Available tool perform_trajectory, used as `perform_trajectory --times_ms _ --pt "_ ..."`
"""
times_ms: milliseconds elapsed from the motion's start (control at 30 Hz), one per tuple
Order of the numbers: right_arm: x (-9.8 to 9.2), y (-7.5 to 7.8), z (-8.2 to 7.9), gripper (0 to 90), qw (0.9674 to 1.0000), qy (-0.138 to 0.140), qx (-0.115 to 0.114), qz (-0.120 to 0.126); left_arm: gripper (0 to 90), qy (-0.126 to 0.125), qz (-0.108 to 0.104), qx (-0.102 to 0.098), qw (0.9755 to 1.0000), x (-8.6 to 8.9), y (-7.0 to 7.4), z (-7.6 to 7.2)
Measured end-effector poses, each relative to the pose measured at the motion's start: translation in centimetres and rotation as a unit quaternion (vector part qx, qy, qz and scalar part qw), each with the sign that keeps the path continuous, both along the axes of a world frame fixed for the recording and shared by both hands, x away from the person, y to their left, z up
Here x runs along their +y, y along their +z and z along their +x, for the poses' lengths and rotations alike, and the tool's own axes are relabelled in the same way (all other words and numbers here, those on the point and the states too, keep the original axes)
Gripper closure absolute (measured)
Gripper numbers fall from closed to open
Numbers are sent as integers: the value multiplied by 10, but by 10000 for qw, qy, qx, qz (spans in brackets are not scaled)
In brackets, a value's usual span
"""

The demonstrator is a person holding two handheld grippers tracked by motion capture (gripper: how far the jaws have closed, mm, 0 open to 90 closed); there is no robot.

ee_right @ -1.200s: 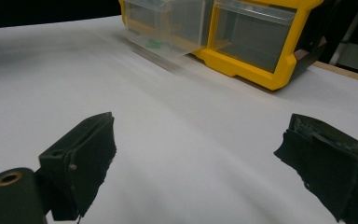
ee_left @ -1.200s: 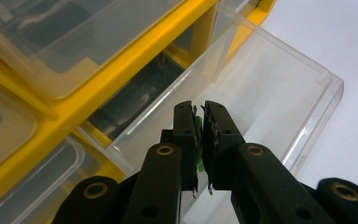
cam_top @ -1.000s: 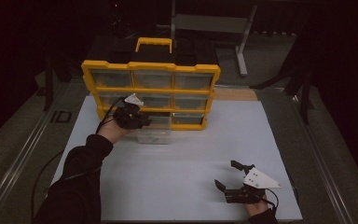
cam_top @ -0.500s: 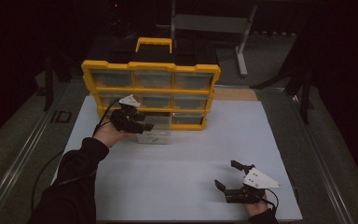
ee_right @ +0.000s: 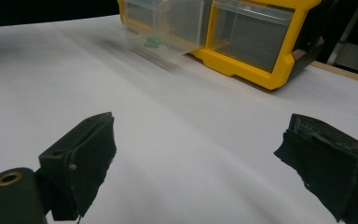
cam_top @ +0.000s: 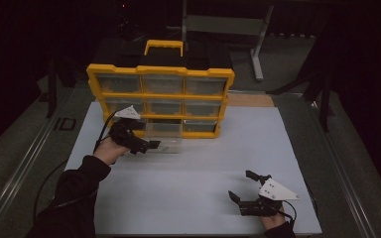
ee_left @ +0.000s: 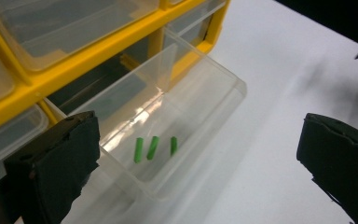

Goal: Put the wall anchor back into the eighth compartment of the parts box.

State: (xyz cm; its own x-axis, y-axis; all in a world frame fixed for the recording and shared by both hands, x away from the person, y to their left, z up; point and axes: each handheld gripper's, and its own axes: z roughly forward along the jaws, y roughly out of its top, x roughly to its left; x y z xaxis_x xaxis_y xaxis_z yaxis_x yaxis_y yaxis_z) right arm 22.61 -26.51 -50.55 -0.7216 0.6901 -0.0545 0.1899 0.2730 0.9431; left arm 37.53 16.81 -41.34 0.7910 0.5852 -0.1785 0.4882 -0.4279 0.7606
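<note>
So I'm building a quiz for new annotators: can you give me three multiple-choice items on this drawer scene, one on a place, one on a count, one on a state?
1. Where is the pulled-out clear drawer?
A. top row of the yellow organizer
B. bottom row, middle
C. loose on the mat by the right gripper

2. How many green pieces lie in it?
A. one
B. three
C. five

3. How do the left gripper's jaws stand?
A. open, nothing between them
B. shut on the drawer
C. shut on a green piece

Answers: 1 B, the high view shows it jutting from the bottom middle slot. 2 B, the left gripper view shows three. 3 A, the jaws have just been opening and stand wide apart.
</note>
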Motion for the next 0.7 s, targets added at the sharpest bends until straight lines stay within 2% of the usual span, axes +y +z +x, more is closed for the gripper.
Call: perform_trajectory --times_ms 133,300,533,700 --pt "0 0 0 90 10000 -4 8 -4 0 -74 -59 -44 9999 5 -1 -10" --pt "0 -1 0 90 10000 -5 18 -7 0 -82 -162 -238 9996 11 0 -23" --pt "1 -1 0 90 10000 -15 20 -16 0 -194 -255 -285 9991 18 -4 -39" --pt "1 -1 1 90 10000 -19 23 -16 0 -226 -324 -308 9987 20 -12 -48"
